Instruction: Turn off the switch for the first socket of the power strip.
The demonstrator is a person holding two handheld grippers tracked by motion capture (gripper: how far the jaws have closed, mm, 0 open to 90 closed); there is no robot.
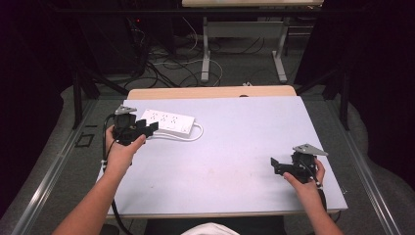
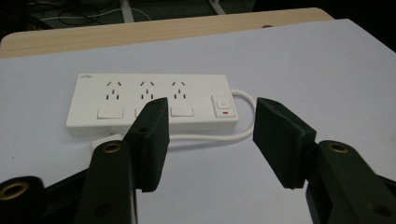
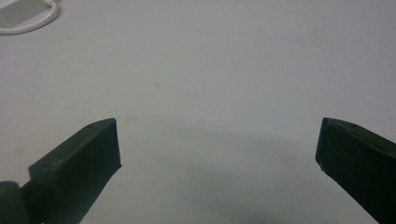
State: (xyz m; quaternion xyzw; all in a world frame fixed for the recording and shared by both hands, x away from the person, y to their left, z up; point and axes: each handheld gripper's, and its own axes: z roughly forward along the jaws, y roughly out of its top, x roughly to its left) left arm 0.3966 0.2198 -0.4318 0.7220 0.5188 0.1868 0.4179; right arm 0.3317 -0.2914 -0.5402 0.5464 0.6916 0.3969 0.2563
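Note:
A white power strip (image 1: 169, 122) with three sockets and a switch lies flat at the far left of the pale table (image 1: 235, 147). Its white cord (image 1: 188, 137) loops along its near side. My left gripper (image 1: 149, 128) hovers just on the near left of the strip, pointing at it. In the left gripper view the strip (image 2: 149, 100) and cord (image 2: 210, 137) lie beyond the jaws, and the left gripper (image 2: 210, 109) is open with nothing between its pads. My right gripper (image 1: 276, 166) rests near the table's right front, jaws wide apart over bare table (image 3: 217, 135).
A wooden board (image 1: 210, 92) borders the table's far edge. Beyond it, loose cables (image 1: 166, 63) lie on the floor near a desk's metal legs (image 1: 205, 54). A bit of the cord loop (image 3: 28, 23) shows far off in the right gripper view.

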